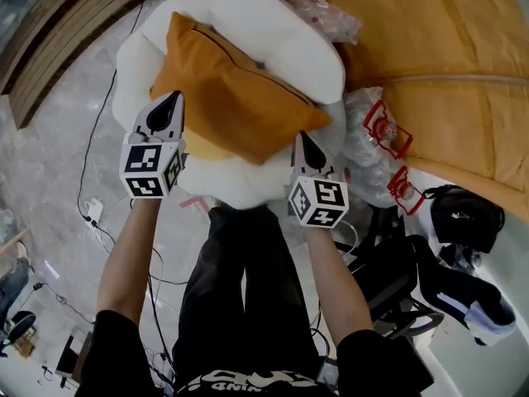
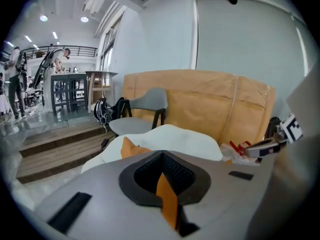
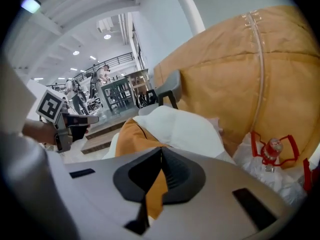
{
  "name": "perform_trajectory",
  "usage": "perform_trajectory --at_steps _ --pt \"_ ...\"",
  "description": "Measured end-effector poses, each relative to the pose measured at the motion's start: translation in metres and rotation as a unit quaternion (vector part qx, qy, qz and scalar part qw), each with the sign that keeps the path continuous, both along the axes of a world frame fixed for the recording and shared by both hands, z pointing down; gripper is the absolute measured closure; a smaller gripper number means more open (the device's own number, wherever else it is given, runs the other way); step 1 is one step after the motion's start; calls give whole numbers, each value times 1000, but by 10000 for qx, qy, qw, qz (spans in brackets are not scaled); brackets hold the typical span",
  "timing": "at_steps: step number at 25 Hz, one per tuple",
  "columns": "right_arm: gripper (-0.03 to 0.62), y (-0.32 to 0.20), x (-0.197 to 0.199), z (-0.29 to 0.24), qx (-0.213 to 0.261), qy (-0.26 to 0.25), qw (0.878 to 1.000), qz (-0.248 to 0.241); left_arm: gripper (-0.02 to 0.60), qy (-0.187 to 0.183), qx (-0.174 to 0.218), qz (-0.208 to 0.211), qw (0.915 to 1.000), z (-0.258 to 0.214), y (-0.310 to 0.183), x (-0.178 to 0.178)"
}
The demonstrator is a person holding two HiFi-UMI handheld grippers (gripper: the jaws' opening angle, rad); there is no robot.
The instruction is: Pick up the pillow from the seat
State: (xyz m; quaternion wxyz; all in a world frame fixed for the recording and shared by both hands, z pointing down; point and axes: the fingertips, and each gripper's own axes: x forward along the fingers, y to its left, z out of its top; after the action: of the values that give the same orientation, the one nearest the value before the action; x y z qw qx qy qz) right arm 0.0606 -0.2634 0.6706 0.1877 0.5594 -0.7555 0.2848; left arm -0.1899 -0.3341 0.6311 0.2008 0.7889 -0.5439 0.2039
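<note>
In the head view, the orange pillow (image 1: 223, 89) lies tilted on the white seat (image 1: 277, 23). Its long side runs from the upper left down to the lower right, ahead of and between the two tools. The left tongs (image 1: 173, 99) meet its left edge and the right tongs (image 1: 300, 139) its lower right corner, so each hand has one end and neither is clearly nearer.

In the left gripper view, the left tongs (image 2: 162, 176) are pressed together on a strip of orange cloth. A corner of the pillow (image 2: 131, 148) shows just beyond, against the seat (image 2: 175, 134).

In the right gripper view, the right tongs (image 3: 160, 169) likewise pinch a fold of orange cloth. The pillow (image 3: 135, 139) stretches away to the left, resting on the seat (image 3: 185, 126).

With both ends gripped, the lift probably calls for both hands to rise together (an uneven pull could drag the thin cloth out of one pinch).
</note>
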Motion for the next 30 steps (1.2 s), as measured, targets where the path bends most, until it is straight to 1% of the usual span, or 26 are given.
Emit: perform_trajectory --at_steps 3,5,8,11,16,18,20,21,22,23,24,25,26,28,30 --pt "574 -5 12 31 -249 99 9996 131 573 -268 -189 104 9994 35 -18 -8" --pt "574 -7 17 49 -407 137 9989 194 572 -304 -386 84 9988 53 -28 -12" --pt "574 -10 24 73 -673 92 9975 199 573 -177 -630 -222 9976 72 -47 -25" --pt "574 -11 30 92 -928 23 9956 145 572 -145 -784 -507 9955 86 -64 -39" --pt "572 -8 31 102 -1050 -127 9944 66 572 -95 -1030 -639 9926 107 -77 -50" --pt "572 -7 31 105 -1086 -222 9938 60 572 -76 -1059 -657 9922 111 -81 -53" --pt "572 -8 33 107 -1093 -247 9937 99 568 18 -1055 -709 9919 113 -84 -56" --pt "571 -8 35 108 -1104 -252 9935 148 527 84 -1059 -735 9916 115 -86 -57" --pt "540 -8 37 111 -1136 -278 9929 221 450 150 -1077 -750 9912 117 -88 -58" --pt "423 -7 38 114 -1191 -335 9918 312 394 205 -1100 -758 9908 119 -90 -59" --pt "376 -6 38 118 -1266 -419 9902 409 336 235 -1114 -767 9905 122 -92 -60" --pt "320 -5 39 123 -1348 -510 9883 494 303 239 -1123 -781 9903 125 -94 -61" --pt "282 -3 39 127 -1429 -590 9864 557 293 244 -1141 -795 9900 129 -94 -62" --pt "267 -1 38 135 -1540 -714 9835 630 273 380 -1234 -816 9883 138 -94 -61" --pt "266 -4 37 140 -1558 -798 9823 671 270 655 -1346 -847 9851 149 -93 -58"
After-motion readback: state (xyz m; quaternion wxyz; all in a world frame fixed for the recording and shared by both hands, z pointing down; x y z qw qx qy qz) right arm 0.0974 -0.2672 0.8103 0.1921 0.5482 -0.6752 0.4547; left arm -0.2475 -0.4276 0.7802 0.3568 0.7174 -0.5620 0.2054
